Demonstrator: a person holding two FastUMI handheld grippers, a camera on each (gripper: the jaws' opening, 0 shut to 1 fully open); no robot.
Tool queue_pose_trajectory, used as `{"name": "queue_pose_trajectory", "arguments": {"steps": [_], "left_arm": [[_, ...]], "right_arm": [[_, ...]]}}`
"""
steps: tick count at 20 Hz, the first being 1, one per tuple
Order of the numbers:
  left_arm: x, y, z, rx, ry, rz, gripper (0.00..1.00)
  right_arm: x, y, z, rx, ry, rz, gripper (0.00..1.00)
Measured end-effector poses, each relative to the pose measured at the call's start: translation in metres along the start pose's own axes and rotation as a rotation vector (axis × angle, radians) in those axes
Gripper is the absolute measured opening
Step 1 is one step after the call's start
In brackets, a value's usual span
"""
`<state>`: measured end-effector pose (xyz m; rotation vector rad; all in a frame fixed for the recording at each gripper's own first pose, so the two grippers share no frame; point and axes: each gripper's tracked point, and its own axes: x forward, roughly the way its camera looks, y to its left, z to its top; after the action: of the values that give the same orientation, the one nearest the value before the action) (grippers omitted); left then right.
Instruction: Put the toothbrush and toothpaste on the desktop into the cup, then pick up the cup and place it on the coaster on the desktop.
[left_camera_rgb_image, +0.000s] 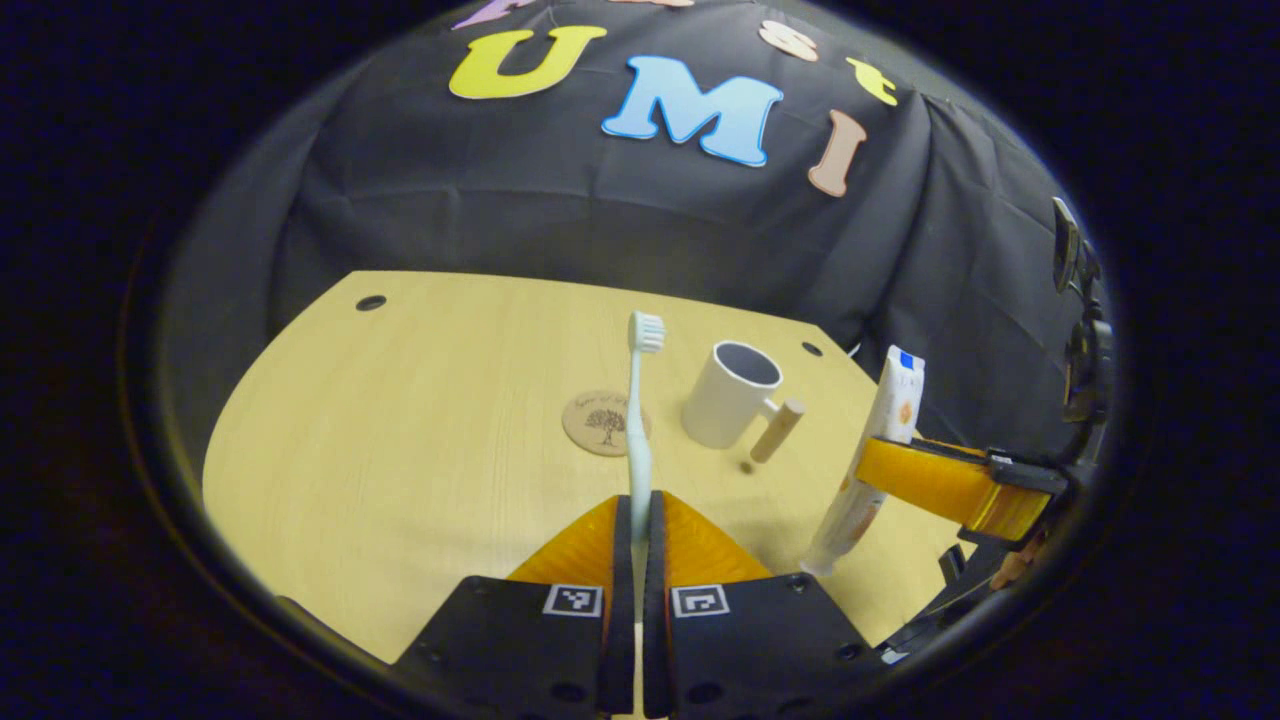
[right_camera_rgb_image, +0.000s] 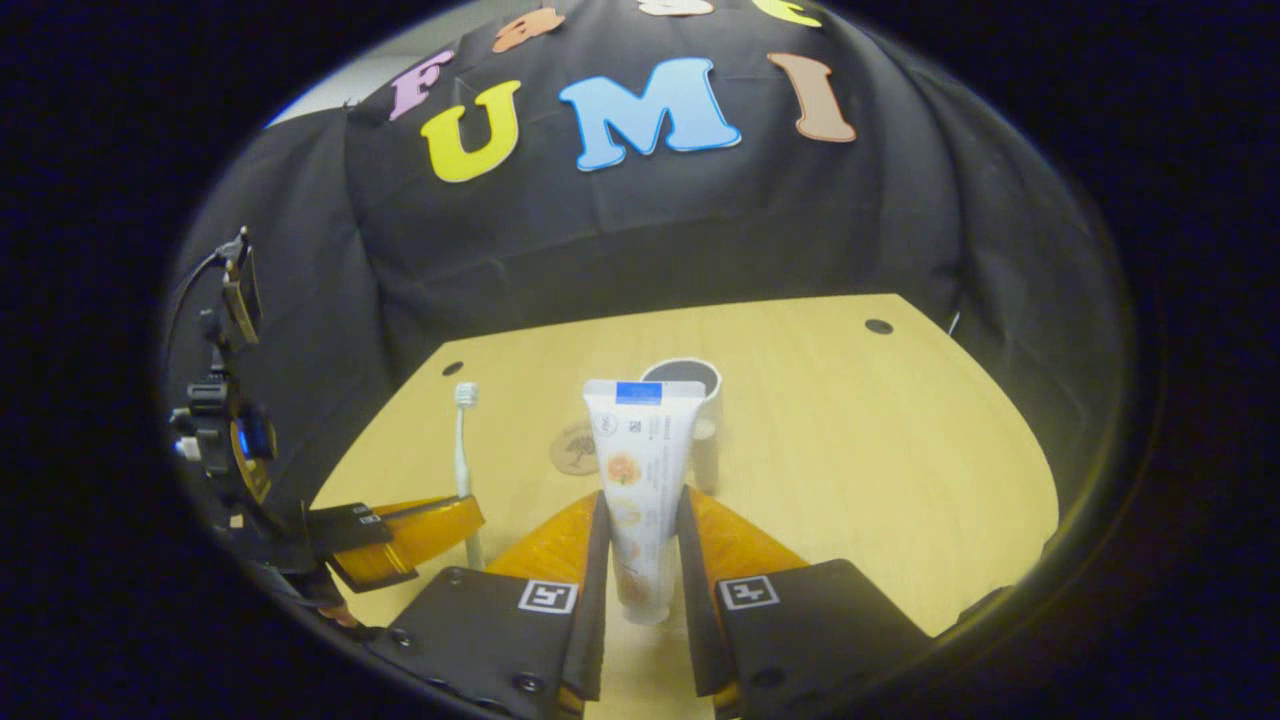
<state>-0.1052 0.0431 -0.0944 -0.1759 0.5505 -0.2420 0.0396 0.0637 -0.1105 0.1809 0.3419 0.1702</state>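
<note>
Both things are held up in the air, and the cup (left_camera_rgb_image: 733, 392) is not filled yet. The step now looks like dropping them in. To do it well, each one should be brought right over the cup's open top, kept standing straight, and lowered in before the fingers let go. One at a time is safer, so the two grippers do not bump. The cup looks light and could tip if a side gets knocked.

In the left gripper view, the left gripper (left_camera_rgb_image: 636, 515) is squeezed nearly closed on the toothbrush (left_camera_rgb_image: 640, 420). The brush stands straight up in the middle of the frame, bristles on top. The cup sits right of it, farther back on the desk (left_camera_rgb_image: 400, 450), with its handle pointing lower right. The coaster (left_camera_rgb_image: 603, 423) lies flat just behind the brush, left of the cup.

In the right gripper view, the right gripper (right_camera_rgb_image: 642, 520) is part way closed, both fingers pressing the toothpaste (right_camera_rgb_image: 640, 470). The tube stands upright in the middle, cap end down. The cup peeks out behind its top.
</note>
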Motion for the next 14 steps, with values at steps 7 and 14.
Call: {"name": "queue_pose_trajectory", "arguments": {"steps": [7, 14], "left_arm": [[-0.001, -0.006, 0.062, 0.051, -0.163, -0.012, 0.11], [0.004, -0.012, 0.102, 0.079, -0.253, -0.022, 0.11]], "right_arm": [[0.012, -0.003, 0.074, -0.040, -0.179, -0.006, 0.38], [0.053, -0.013, 0.119, 0.011, -0.278, -0.025, 0.37]]}}
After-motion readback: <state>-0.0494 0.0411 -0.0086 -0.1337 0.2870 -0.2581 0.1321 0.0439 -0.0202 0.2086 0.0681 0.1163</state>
